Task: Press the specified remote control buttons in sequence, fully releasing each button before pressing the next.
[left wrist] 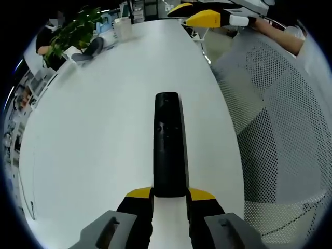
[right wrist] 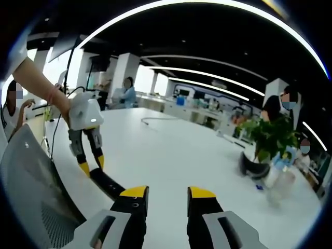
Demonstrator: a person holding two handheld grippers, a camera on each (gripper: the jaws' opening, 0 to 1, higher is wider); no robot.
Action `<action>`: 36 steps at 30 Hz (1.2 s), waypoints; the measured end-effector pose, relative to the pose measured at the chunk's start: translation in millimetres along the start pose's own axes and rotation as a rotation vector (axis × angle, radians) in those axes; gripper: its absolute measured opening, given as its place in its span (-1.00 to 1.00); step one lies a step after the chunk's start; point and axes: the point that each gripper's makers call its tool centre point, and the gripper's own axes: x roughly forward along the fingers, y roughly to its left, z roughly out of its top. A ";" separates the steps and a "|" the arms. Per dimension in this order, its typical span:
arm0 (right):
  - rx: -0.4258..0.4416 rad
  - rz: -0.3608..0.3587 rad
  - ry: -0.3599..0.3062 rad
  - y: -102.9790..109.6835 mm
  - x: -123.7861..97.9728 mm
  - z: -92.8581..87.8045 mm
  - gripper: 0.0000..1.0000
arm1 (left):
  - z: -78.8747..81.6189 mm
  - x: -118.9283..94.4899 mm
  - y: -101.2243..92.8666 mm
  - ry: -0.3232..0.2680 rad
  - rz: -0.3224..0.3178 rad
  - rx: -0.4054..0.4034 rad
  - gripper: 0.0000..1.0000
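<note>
White table (left wrist: 93,145) underneath. Left gripper (left wrist: 170,196) clamps black remote (left wrist: 167,145) between its tips. Right gripper (right wrist: 167,194) released, remote (right wrist: 106,184) just left of it.

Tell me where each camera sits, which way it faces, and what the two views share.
Left gripper view: rides the left gripper, looking along the white table; its jaws clamp the black remote; the right gripper shows at the top.
Right gripper view: rides the right gripper, jaws apart and empty, facing across the table into the office; a forearm shows, holding the left gripper.
Shared: table, remote, plant, mesh chair.
</note>
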 end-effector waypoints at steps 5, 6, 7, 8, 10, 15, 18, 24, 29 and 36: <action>-0.003 -0.001 0.001 -0.2 -0.1 -0.1 -0.47 | 2.0 -0.4 0.8 -0.039 0.003 -0.062 -0.51; -0.003 -0.001 0.001 -0.2 0.0 -0.1 -0.47 | 2.7 -0.2 0.8 -0.046 0.004 -0.069 -0.49; -0.003 -0.001 0.001 -0.1 0.0 0.0 -0.47 | 3.5 0.0 0.8 -0.051 0.005 -0.072 -0.48; -0.003 -0.001 0.001 -0.1 0.0 0.0 -0.47 | 4.8 0.5 1.0 -0.060 0.008 -0.080 -0.46; -0.004 -0.002 0.003 -0.4 0.1 -0.2 -0.47 | 6.7 1.4 2.3 -0.073 0.019 -0.084 -0.44; -0.007 -0.002 0.007 -0.4 0.3 -0.8 -0.47 | 17.5 5.8 5.2 -0.120 0.042 -0.110 -0.34; -0.013 0.000 0.015 0.3 1.0 -2.1 -0.47 | 22.1 8.0 8.2 -0.135 0.059 -0.108 -0.34; -0.015 0.000 0.018 0.1 1.3 -2.4 -0.47 | 29.7 10.6 4.9 -0.154 0.059 -0.095 -0.38; -0.025 0.002 0.026 0.7 1.7 -3.9 -0.48 | 30.5 10.5 3.0 -0.180 0.057 -0.110 -0.47; -0.027 0.006 0.030 1.3 2.2 -4.5 -0.49 | 30.4 10.6 -8.7 -0.177 0.035 -0.092 -0.51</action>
